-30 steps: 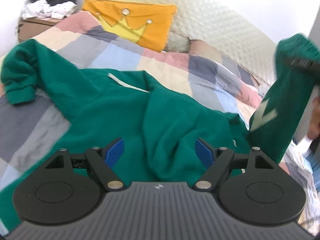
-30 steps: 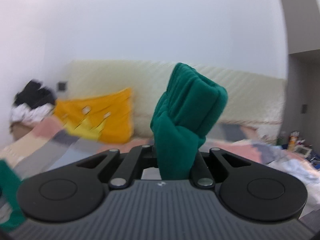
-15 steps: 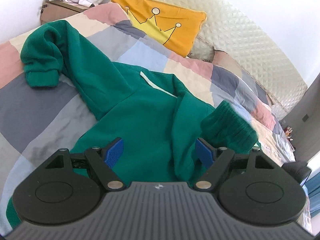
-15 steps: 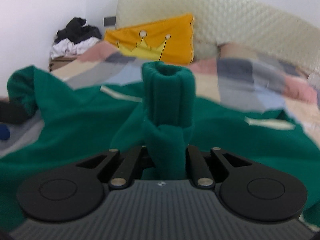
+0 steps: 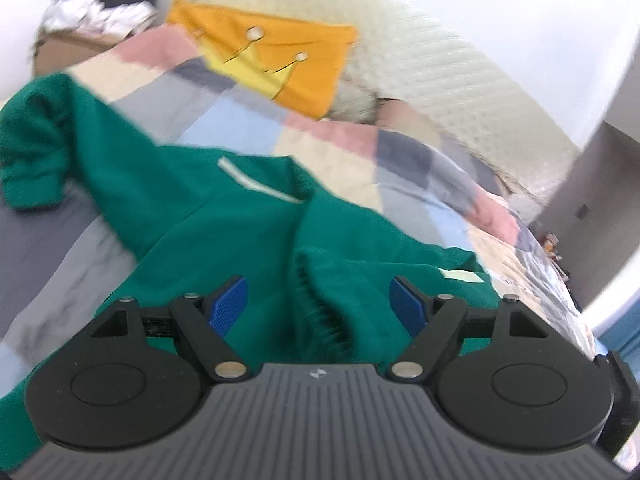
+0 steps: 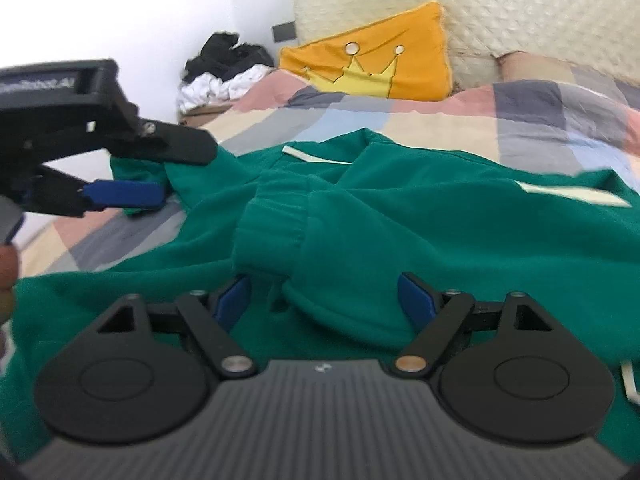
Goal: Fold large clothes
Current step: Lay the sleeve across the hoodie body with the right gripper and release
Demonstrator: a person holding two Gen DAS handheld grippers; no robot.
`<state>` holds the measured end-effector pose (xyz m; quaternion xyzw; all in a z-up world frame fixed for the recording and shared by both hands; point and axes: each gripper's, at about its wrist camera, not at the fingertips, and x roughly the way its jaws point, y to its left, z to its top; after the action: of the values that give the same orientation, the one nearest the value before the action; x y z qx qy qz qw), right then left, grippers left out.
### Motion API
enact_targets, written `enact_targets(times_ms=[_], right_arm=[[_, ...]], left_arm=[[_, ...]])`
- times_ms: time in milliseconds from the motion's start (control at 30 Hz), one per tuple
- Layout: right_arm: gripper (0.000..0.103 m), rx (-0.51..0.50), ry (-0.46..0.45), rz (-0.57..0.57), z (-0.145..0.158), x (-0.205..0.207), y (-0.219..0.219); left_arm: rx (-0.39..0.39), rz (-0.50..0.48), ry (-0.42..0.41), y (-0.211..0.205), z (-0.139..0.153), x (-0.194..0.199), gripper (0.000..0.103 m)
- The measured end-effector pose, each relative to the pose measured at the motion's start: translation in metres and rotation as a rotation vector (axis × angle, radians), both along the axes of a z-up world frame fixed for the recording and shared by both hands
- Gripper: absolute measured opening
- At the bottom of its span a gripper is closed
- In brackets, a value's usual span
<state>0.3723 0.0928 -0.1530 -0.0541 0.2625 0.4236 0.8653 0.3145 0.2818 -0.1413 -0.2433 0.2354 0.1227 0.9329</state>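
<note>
Green hoodie [image 6: 400,232] spread on bed [image 6: 440,124]. Right tongs [image 6: 324,296] opening, cuff [image 6: 272,232] lying free between them; left tongs [image 5: 320,300] released (empty). Sleeve fold-in likely; far sleeve [image 5: 36,148] next.

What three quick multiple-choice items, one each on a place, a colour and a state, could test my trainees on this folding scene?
1. Where does the folded-in sleeve cuff lie?
A. on the green hoodie's body
B. on the pillow
C. on the floor

2. What colour is the crown pillow?
A. blue
B. orange
C. grey

3. How is the right claw?
A. clamped on the cuff
B. opening, gripping nothing
C. holding the pillow

Answers: 1 A, the cuff rests on the torso; 2 B, orange with a yellow crown; 3 B, its blue pads stand apart from the cloth.
</note>
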Motion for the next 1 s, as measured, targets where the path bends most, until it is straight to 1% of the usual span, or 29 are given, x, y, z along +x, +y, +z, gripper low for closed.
enact_targets(times_ms=[100, 133, 167, 233, 267, 300, 333, 367, 400, 433, 467, 500, 533, 633, 733, 800, 867, 1000], right_arm=[[0.082, 0.089, 0.041, -0.043, 0.006, 0.001, -0.030], [0.082, 0.103, 0.044, -0.070, 0.007, 0.003, -0.040], [0.082, 0.108, 0.042, -0.096, 0.010, 0.006, -0.046], [0.082, 0.125, 0.032, -0.155, 0.014, 0.014, -0.061], [0.082, 0.138, 0.035, -0.188, 0.015, 0.019, -0.070], [0.082, 0.151, 0.045, -0.218, 0.015, 0.024, -0.077], [0.076, 0.164, 0.057, -0.249, 0.013, 0.031, -0.083], [0.073, 0.170, 0.065, -0.274, 0.012, 0.036, -0.088], [0.066, 0.174, 0.070, -0.294, 0.008, 0.041, -0.092], [0.062, 0.171, 0.071, -0.311, 0.005, 0.045, -0.094], [0.059, 0.164, 0.070, -0.320, 0.001, 0.049, -0.095], [0.053, 0.149, 0.068, -0.328, -0.003, 0.053, -0.094], [0.050, 0.129, 0.067, -0.333, -0.007, 0.055, -0.093], [0.050, 0.075, 0.109, -0.345, -0.023, 0.066, -0.087], [0.050, 0.065, 0.142, -0.328, -0.037, 0.074, -0.081], [0.050, 0.054, 0.144, -0.318, -0.043, 0.075, -0.079], [0.050, 0.060, 0.153, -0.321, -0.045, 0.076, -0.079], [0.050, 0.080, 0.165, -0.322, -0.037, 0.070, -0.086]], left_arm=[[0.038, -0.058, -0.016, -0.016, 0.001, 0.004, 0.080], [0.053, -0.076, -0.012, -0.023, 0.000, 0.007, 0.078], [0.067, -0.092, -0.005, -0.029, 0.000, 0.010, 0.074], [0.078, -0.114, 0.013, -0.038, -0.003, 0.017, 0.063], [0.086, -0.120, 0.025, -0.041, -0.006, 0.021, 0.060], [0.096, -0.122, 0.042, -0.044, -0.009, 0.025, 0.053], [0.108, -0.123, 0.063, -0.046, -0.012, 0.029, 0.047], [0.115, -0.123, 0.082, -0.047, -0.016, 0.033, 0.045], [0.115, -0.120, 0.105, -0.047, -0.020, 0.038, 0.042], [0.113, -0.116, 0.125, -0.047, -0.024, 0.042, 0.040], [0.112, -0.110, 0.148, -0.047, -0.029, 0.046, 0.039], [0.119, -0.101, 0.173, -0.047, -0.033, 0.050, 0.039], [0.129, -0.093, 0.195, -0.046, -0.038, 0.053, 0.039], [0.135, -0.071, 0.269, -0.043, -0.053, 0.064, 0.039], [0.149, -0.063, 0.321, -0.042, -0.066, 0.073, 0.039], [0.142, -0.057, 0.333, -0.040, -0.071, 0.076, 0.039], [0.149, -0.051, 0.325, -0.041, -0.070, 0.076, 0.039], [0.169, -0.040, 0.309, -0.044, -0.065, 0.074, 0.041]])
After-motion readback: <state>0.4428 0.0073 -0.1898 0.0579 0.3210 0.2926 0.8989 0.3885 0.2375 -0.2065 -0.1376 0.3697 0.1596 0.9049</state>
